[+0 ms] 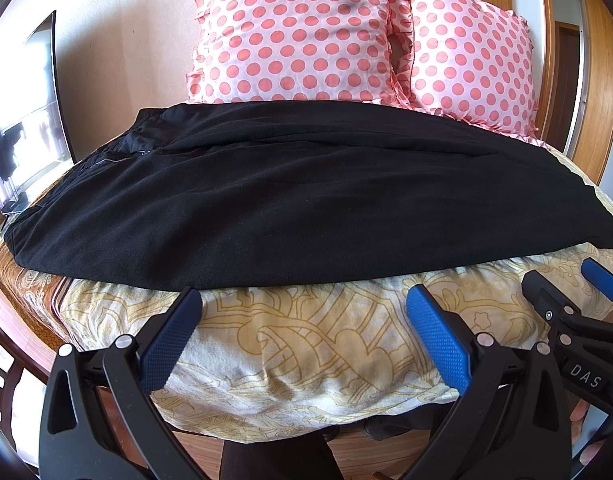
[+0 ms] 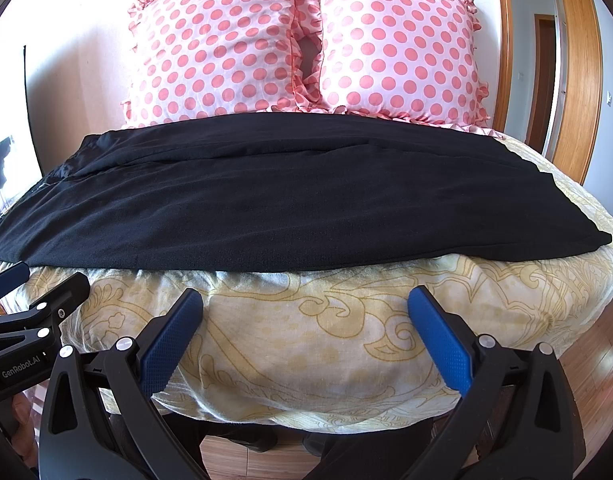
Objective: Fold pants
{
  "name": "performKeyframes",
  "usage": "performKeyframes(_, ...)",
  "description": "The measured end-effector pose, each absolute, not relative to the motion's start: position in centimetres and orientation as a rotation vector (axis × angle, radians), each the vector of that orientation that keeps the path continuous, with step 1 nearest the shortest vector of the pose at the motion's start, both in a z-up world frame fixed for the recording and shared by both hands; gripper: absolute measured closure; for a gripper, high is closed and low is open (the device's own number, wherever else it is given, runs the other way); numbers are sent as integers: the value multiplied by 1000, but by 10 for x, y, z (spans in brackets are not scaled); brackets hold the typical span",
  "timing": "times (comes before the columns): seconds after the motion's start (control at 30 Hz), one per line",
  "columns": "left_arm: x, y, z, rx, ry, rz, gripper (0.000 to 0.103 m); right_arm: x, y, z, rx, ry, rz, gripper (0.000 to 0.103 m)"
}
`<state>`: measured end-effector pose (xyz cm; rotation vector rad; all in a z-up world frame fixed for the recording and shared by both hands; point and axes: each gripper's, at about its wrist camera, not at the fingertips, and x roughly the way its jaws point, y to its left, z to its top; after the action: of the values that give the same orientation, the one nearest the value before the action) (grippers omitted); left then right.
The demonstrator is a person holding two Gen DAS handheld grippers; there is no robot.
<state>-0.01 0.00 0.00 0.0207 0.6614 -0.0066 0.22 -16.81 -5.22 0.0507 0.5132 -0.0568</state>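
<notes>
Black pants (image 1: 298, 192) (image 2: 290, 200) lie flat across the bed, waistband with a zip at the left, leg ends at the right, one leg laid over the other. My left gripper (image 1: 302, 300) is open, held just short of the pants' near edge, nothing between its blue pads. My right gripper (image 2: 306, 300) is open too, hovering over the sheet a little in front of that edge. The right gripper (image 1: 578, 280) shows at the right of the left wrist view. At the lower left of the right wrist view is the left gripper (image 2: 30, 292).
The bed has a cream sheet with a yellow pattern (image 1: 306, 344) (image 2: 306, 340). Two pink polka-dot pillows (image 1: 298, 32) (image 2: 226, 44) lean on the wall behind the pants. A window (image 1: 22, 128) is at the left, a wooden door frame (image 2: 574, 80) at the right. Wooden floor lies below.
</notes>
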Motion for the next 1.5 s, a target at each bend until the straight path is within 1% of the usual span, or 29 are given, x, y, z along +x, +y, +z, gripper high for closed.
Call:
performKeyframes(0.27,0,0,0,22,662,-7,2,3,-168,-49,47,526,-49,1)
performKeyframes(0.4,-1,1,1,25,662,-23,2,4,-182,-45,73,544,36,1)
performKeyframes(0.5,-7,8,11,-11,642,-92,2,0,-218,-27,205,499,72,1)
performKeyframes(0.6,-13,15,33,-29,564,-111,2,0,-264,12,274,400,-2,1)
performKeyframes(0.7,-3,11,55,6,491,-124,2,29,-310,51,320,370,-101,1)
performKeyframes(0.77,17,4,67,19,471,-126,2,71,-337,70,317,392,-187,1)
performKeyframes(0.87,47,1,72,30,486,-108,2,138,-369,82,276,469,-319,1)
performKeyframes(0.97,73,3,72,43,480,-57,2,214,-400,78,264,566,-464,1)
performKeyframes(1.1,100,15,65,32,484,33,2,287,-437,60,270,660,-622,15)
performKeyframes(1.13,105,18,63,25,487,44,2,306,-448,53,295,685,-664,15)
performKeyframes(1.2,110,22,59,13,499,58,2,328,-465,44,349,714,-719,24)
performKeyframes(1.23,115,27,57,-11,533,43,2,339,-474,37,380,734,-752,26)
performKeyframes(1.3,117,33,57,-42,541,18,2,356,-484,29,391,759,-813,29)
performKeyframes(1.5,120,31,55,-28,548,16,2,382,-503,7,413,832,-911,33)
